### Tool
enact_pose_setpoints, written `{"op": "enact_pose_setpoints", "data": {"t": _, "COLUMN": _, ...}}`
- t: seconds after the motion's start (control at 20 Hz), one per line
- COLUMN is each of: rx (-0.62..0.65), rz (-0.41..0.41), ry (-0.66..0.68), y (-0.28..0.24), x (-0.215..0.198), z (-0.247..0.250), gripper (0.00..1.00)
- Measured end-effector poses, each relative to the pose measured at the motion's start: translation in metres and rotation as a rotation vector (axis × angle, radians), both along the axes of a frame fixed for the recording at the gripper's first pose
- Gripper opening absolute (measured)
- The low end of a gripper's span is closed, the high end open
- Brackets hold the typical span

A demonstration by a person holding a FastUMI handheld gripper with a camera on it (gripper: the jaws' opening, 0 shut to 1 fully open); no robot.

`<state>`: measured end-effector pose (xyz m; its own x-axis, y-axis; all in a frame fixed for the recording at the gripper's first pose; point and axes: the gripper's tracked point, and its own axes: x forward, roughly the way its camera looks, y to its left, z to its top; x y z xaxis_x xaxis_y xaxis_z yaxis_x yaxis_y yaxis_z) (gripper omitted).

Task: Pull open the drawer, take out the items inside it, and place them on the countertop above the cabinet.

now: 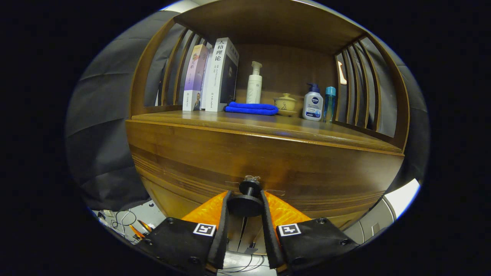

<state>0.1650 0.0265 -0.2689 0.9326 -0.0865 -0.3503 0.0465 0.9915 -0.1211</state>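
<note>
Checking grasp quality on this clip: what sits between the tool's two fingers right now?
In the gripper view, the drawer's black knob sits between the tool's fingers, which close against its sides; the drawer front lies just beyond.

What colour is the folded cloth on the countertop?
Bright blue; the folded cloth shows clearly in the gripper view, beyond the gripper.

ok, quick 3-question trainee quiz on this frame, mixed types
1. True or false: the gripper has its fingers on either side of the drawer knob.
2. What lies between the books and the lidded cup? A) blue cloth B) sponge C) plate
3. Fill in: the blue cloth lies in front of the white pump ____.

Key: 1 true; 2 A; 3 bottle.
</note>
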Motion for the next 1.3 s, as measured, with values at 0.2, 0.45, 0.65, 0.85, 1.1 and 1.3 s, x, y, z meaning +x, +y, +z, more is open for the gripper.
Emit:
{"op": "enact_pose_setpoints", "data": {"t": 0.2, "rx": 0.016, "rz": 0.012, "ry": 0.017, "y": 0.0, "x": -0.001, "z": -0.002, "gripper": 0.3}}
{"op": "enact_pose_setpoints", "data": {"t": 0.45, "rx": 0.006, "rz": 0.022, "ry": 0.031, "y": -0.001, "x": -0.005, "z": -0.003, "gripper": 0.3}}
{"op": "enact_pose_setpoints", "data": {"t": 0.65, "rx": 0.0, "rz": 0.022, "ry": 0.032, "y": -0.001, "x": -0.02, "z": -0.003, "gripper": 0.3}}
{"op": "enact_pose_setpoints", "data": {"t": 0.85, "rx": 0.013, "rz": 0.014, "ry": 0.044, "y": 0.003, "x": -0.033, "z": -0.003, "gripper": 0.3}}
{"op": "enact_pose_setpoints", "data": {"t": 1.1, "rx": -0.032, "rz": 0.033, "ry": 0.039, "y": 0.01, "x": -0.057, "z": -0.002, "gripper": 0.3}}
{"op": "enact_pose_setpoints", "data": {"t": 1.3, "rx": -0.022, "rz": 0.046, "ry": 0.064, "y": 0.015, "x": -0.08, "z": -0.002, "gripper": 0.3}}
